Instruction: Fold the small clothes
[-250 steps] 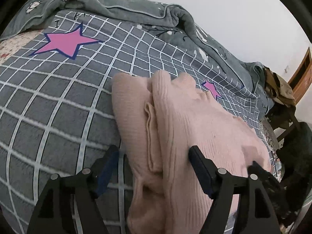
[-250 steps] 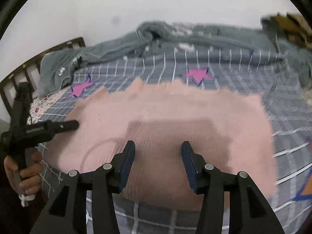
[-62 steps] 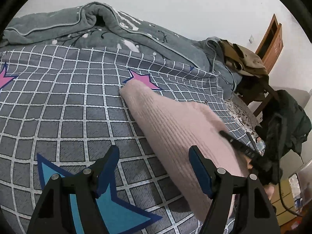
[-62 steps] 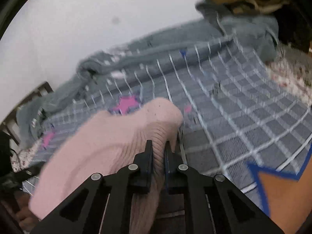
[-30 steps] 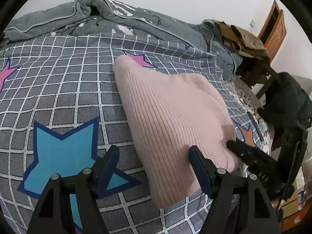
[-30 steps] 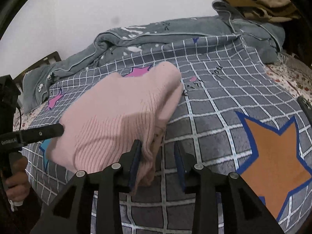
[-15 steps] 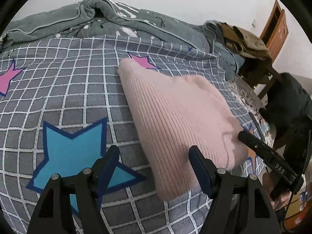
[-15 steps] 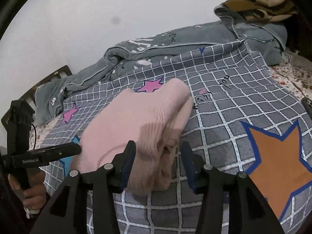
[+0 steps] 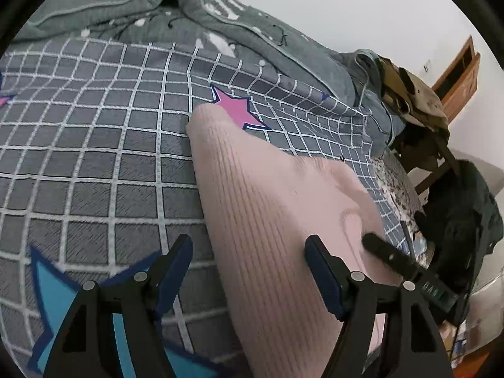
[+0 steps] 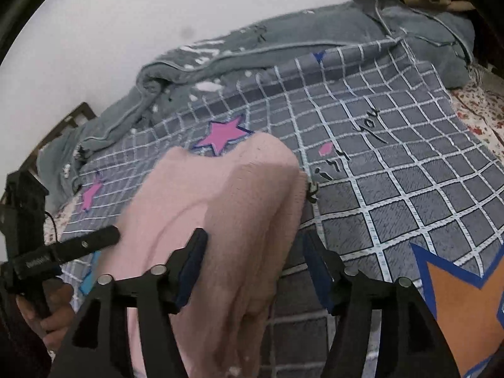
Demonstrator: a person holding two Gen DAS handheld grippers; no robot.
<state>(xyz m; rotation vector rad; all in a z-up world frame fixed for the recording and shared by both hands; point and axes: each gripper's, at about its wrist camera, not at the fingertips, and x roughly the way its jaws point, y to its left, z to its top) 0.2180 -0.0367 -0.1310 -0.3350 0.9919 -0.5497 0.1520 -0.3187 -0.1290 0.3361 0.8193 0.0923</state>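
On my left wrist cam: left gripper (image 9: pixel 247 263) is wide open, gripping nothing — its pads sit either side of the near end of the folded pink sweater (image 9: pixel 271 214), clear of the knit. The sweater lies on the grey grid bedspread (image 9: pixel 94 163), far end just short of a pink star (image 9: pixel 234 110). A blue star (image 9: pixel 60 286) shows under my left finger. Rumpled grey blanket (image 9: pixel 132 9) along the wall; at right, brown clothes (image 9: pixel 409 97) piled on a chair.

Right wrist cam: right gripper (image 10: pixel 253 266) — jaws opening, the sweater's folded edge (image 10: pixel 220 208) still between them, pads off the fabric as far as I can tell. The person's hand (image 10: pixel 47 308) holds the other gripper at far left, its finger just touching the sweater. An orange star (image 10: pixel 463 308) sits at lower right, well apart from the garment.
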